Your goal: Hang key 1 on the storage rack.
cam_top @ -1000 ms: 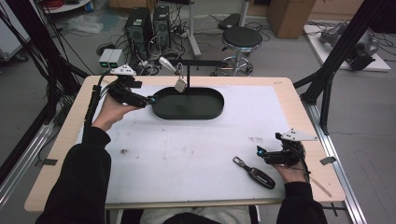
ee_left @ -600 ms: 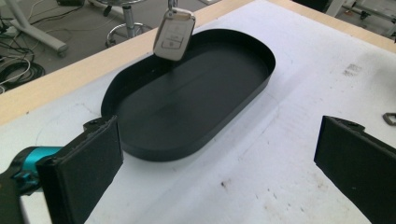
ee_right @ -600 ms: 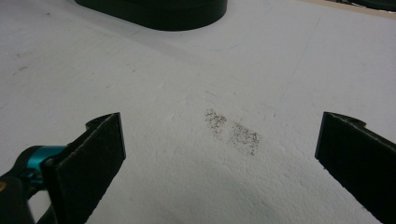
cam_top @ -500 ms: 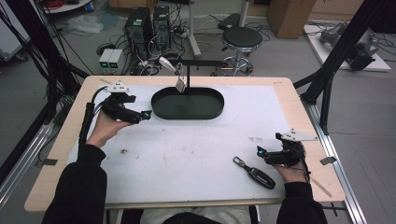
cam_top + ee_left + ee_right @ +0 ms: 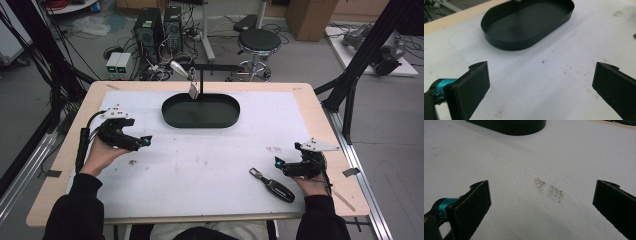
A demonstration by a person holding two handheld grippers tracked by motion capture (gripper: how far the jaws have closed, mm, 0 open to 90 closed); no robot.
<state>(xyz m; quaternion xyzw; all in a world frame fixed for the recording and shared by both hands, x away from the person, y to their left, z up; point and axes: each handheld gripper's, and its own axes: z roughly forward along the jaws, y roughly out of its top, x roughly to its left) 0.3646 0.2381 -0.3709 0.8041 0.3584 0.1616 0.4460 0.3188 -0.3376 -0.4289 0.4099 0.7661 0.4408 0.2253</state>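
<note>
both grippers have wide open, empty fingers; the left gripper (image 5: 142, 142) has pulled back from the black tray (image 5: 201, 111), so the car key (image 5: 274, 186) beside the right gripper (image 5: 278, 163) waits.

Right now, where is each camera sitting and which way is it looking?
High view: above the person's side, looking forward and down at the table; forearms, both grippers.
Left gripper view: on the left gripper, facing the black tray; its two open fingers.
Right gripper view: on the right gripper, facing the stained white mat; open fingers.
All views share the tray.
</note>
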